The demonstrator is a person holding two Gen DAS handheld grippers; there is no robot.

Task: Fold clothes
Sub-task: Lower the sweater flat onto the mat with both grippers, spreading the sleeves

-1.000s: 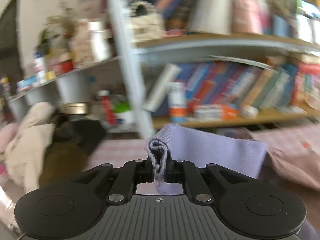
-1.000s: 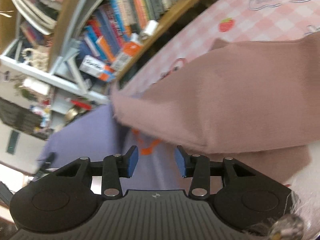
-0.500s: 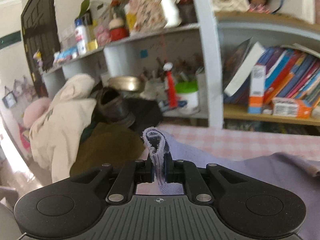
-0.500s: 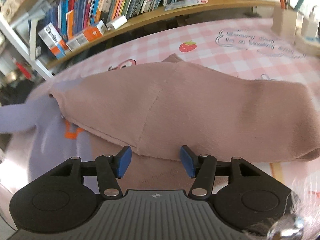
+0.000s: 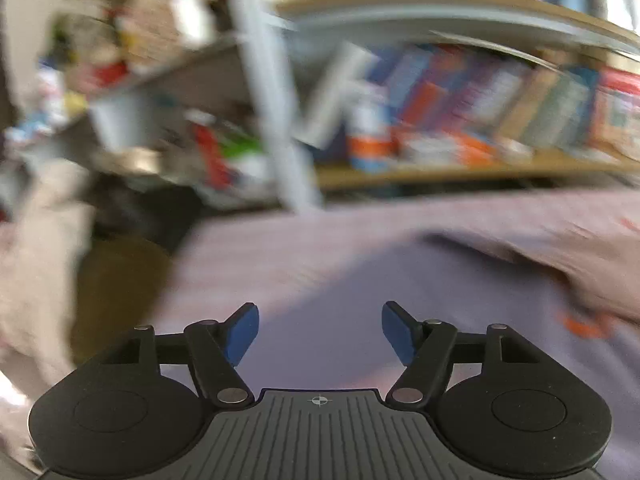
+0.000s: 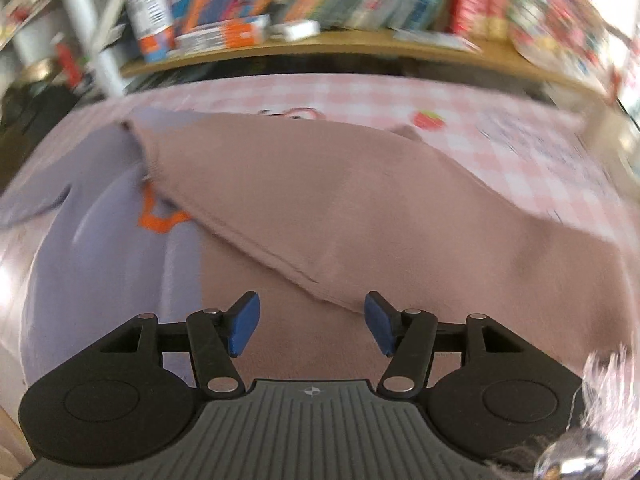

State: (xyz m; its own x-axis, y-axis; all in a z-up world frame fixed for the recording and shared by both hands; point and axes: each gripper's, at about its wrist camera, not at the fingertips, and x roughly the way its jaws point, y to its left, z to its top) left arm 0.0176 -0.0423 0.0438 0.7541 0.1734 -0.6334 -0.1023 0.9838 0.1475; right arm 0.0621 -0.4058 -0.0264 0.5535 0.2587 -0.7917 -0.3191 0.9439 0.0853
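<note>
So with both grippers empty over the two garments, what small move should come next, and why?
Probably bring the right gripper down onto the pink garment's folded edge just ahead of its opening jaws. It lies over the lavender garment, which the left gripper, also opening, is not holding.

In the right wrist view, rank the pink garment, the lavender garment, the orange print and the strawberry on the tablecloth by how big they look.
1. pink garment
2. lavender garment; part of it lies under the pink one, so its full size is hidden
3. orange print, partly covered too
4. strawberry; farther from the camera, so its rank against the print is unsure
</note>
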